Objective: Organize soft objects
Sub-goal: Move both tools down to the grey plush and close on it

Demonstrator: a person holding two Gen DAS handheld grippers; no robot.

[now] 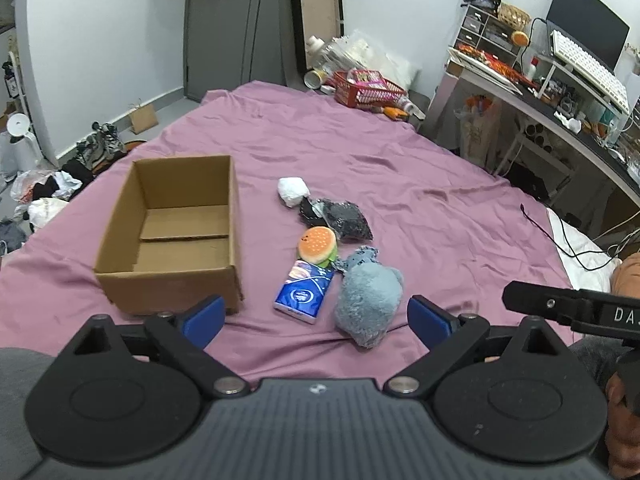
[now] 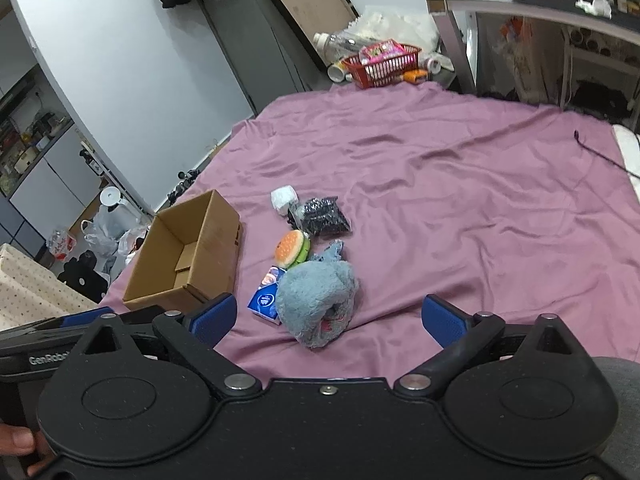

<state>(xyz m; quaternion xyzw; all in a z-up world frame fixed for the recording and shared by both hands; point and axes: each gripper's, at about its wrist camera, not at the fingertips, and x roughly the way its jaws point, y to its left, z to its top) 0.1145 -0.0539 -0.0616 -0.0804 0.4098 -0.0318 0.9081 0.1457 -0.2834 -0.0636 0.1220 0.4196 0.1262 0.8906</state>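
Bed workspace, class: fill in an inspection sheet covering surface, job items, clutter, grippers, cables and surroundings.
Surface: purple sheet, wrinkled.
Job's things: open cardboard box, nothing in it; beside it a row of white bundle, black packet, burger plush, blue tissue pack, grey-blue plush.
Clutter: red basket at far edge.
Grippers: left gripper and right gripper both open, holding nothing.
Cables: black cable on the bed's right side.
Surroundings: crowded desk; bags on floor.
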